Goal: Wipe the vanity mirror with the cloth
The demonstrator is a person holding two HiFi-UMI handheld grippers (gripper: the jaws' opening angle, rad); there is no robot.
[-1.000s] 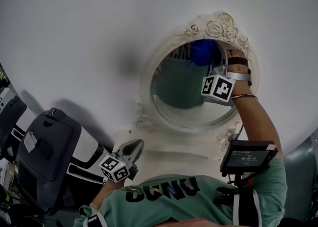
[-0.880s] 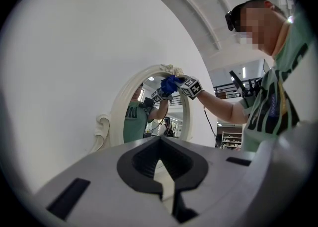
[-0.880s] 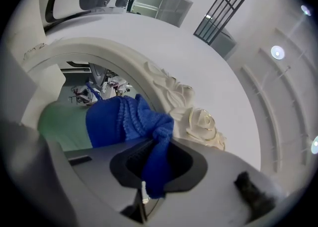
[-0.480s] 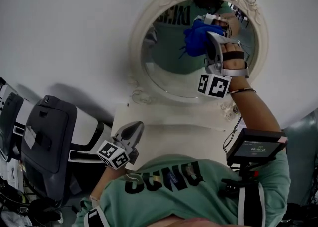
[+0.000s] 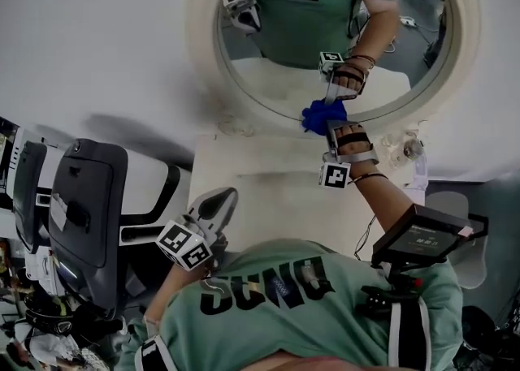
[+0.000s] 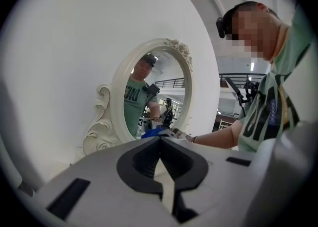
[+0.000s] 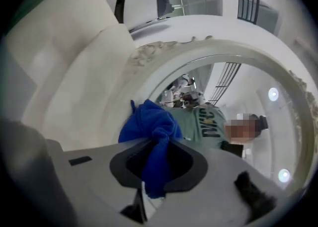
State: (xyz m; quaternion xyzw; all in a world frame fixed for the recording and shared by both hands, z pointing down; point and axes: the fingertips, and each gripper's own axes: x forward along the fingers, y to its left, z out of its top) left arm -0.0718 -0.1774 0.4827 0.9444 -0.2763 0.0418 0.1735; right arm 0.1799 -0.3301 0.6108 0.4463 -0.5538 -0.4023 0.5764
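my right fingers (image 5: 323, 122) are clamped on the blue cloth (image 5: 315, 114). in the right gripper view a fold of it hangs down between them and the rest bunches out past the tips. that bunch sits at the lowest part of the vanity mirror (image 5: 284, 85), where the glass meets the cream frame. it meets its own reflection there, so i judge it to be touching. my left fingers (image 5: 224, 197) are closed together on nothing, held low over the front of the bench (image 5: 268, 187), well apart from the mirror.

i'd say the wiping is under way, with the cloth at the bottom edge of the glass. the glass above shows a clear reflection and no smears that i can see, but i cannot tell which parts have been covered or how much is left.
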